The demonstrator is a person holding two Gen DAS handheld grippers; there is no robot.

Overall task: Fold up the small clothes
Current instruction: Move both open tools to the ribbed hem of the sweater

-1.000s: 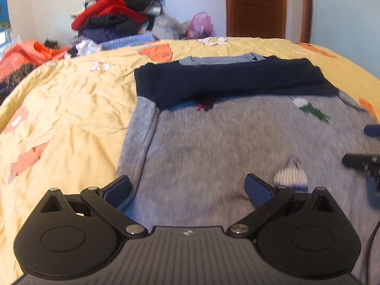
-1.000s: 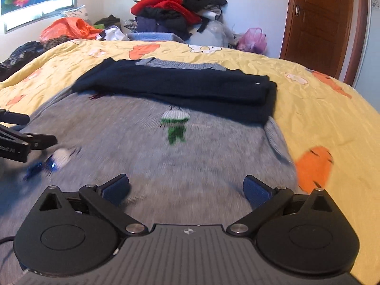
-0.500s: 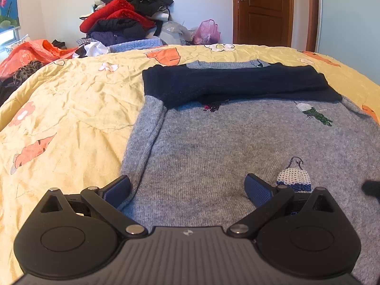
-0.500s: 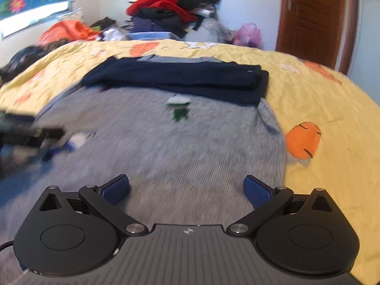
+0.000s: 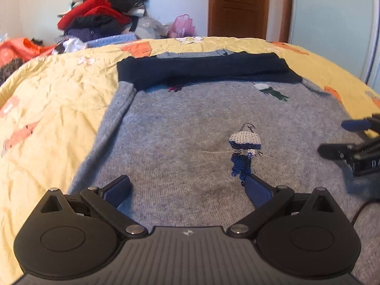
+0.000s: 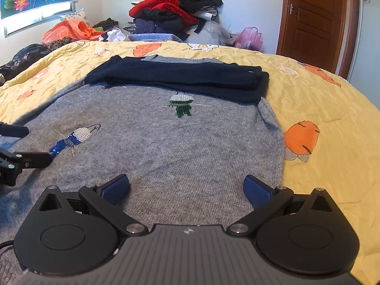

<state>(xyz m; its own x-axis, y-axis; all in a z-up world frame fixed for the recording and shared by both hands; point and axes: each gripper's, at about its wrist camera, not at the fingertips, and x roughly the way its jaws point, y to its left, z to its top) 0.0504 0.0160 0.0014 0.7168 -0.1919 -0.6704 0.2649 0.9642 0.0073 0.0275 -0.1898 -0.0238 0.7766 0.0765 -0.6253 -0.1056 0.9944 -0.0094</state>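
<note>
1. Left wrist view: left claw [image 5: 187,191], fingers apart, empty, low over near hem of grey sweater [image 5: 190,130], likely set to pinch hem.
2. Sweater: flat on bed [image 5: 47,99], navy sleeves [image 5: 204,70] folded across chest, so body fold is prob. next.
3. Right claw [image 6: 186,190]: fingers apart, empty, over hem nr right edge; mirrors left for even lift.
4. Clothes pile [image 6: 175,11]: far end, apart.
</note>
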